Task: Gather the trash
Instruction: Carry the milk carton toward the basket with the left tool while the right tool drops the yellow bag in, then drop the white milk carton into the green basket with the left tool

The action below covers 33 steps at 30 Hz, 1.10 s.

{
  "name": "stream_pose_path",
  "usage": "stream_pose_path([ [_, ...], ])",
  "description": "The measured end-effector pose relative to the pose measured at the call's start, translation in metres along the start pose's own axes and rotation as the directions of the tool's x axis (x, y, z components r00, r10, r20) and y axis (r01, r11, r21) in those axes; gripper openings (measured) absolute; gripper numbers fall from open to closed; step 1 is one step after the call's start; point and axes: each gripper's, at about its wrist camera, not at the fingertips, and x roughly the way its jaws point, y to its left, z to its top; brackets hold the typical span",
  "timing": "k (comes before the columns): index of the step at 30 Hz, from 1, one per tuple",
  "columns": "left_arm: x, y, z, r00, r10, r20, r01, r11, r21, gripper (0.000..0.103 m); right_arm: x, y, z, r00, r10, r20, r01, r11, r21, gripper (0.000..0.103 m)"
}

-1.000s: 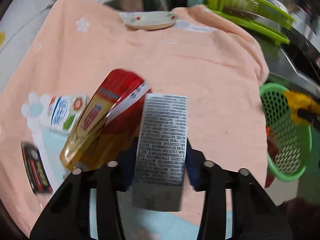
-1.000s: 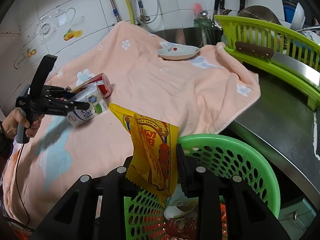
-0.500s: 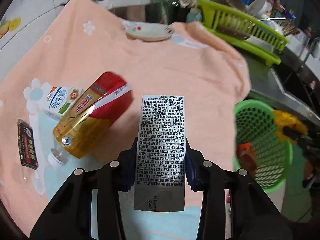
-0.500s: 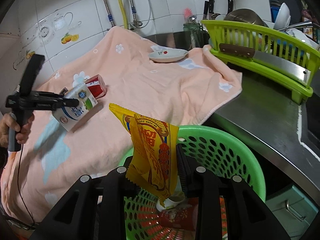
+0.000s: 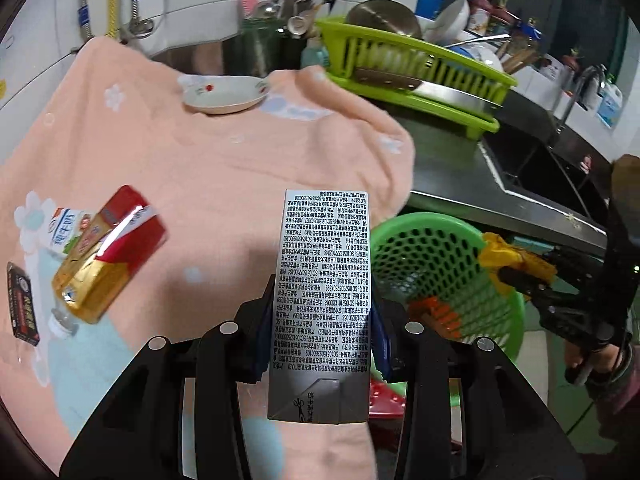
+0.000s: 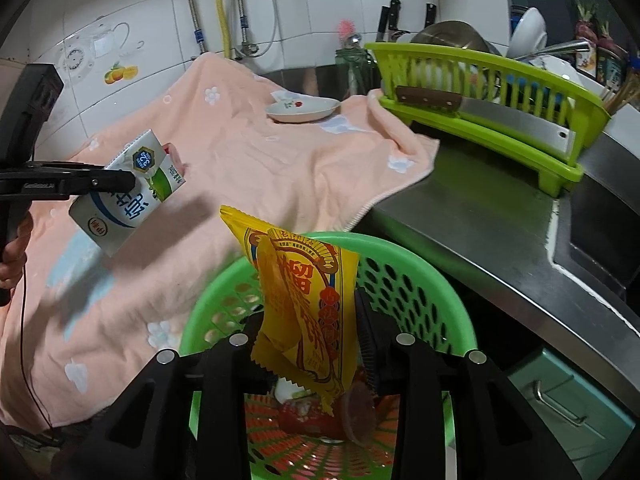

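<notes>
My left gripper (image 5: 320, 320) is shut on a milk carton (image 5: 324, 280), whose silver printed side faces the camera; it hangs above the peach towel (image 5: 224, 168), just left of the green mesh basket (image 5: 432, 248). The right wrist view shows the same carton (image 6: 132, 196) in the left gripper (image 6: 116, 184). My right gripper (image 6: 316, 340) holds a yellow snack wrapper (image 6: 304, 304) upright over the basket (image 6: 420, 276); its jaws are starting to open with the wrapper still between them. Red wrappers lie in the basket's bottom.
On the towel at the left lie a red and gold pack (image 5: 108, 256), a second milk carton (image 5: 66, 228) and a small black pack (image 5: 22, 308). A plate (image 5: 224, 96) sits at the back. A green dish rack (image 6: 480, 92) with a cleaver (image 6: 500, 114) stands beside the steel sink.
My left gripper carried the carton up and to the right, toward the basket. My right gripper moved with the yellow wrapper further over the basket.
</notes>
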Motion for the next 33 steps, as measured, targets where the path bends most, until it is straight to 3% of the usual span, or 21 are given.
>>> stream_pose_path([
  [5,0.003,-0.024,0.002,1.0,-0.024,0.001,0.024,1.0,0.019,0.039,-0.004,-0.012,-0.005,1.0,-0.023,0.002,0.023,1.0,0.012,0.039],
  [16,0.016,-0.068,0.008,0.997,-0.082,-0.008,0.082,0.995,0.053,0.039,-0.015,-0.027,-0.012,0.999,-0.032,0.023,0.031,0.999,0.041,0.067],
  [33,0.035,-0.101,0.013,0.99,-0.136,-0.041,0.138,0.989,0.058,0.04,-0.037,-0.042,-0.016,0.996,-0.048,0.077,0.043,0.997,0.063,0.076],
])
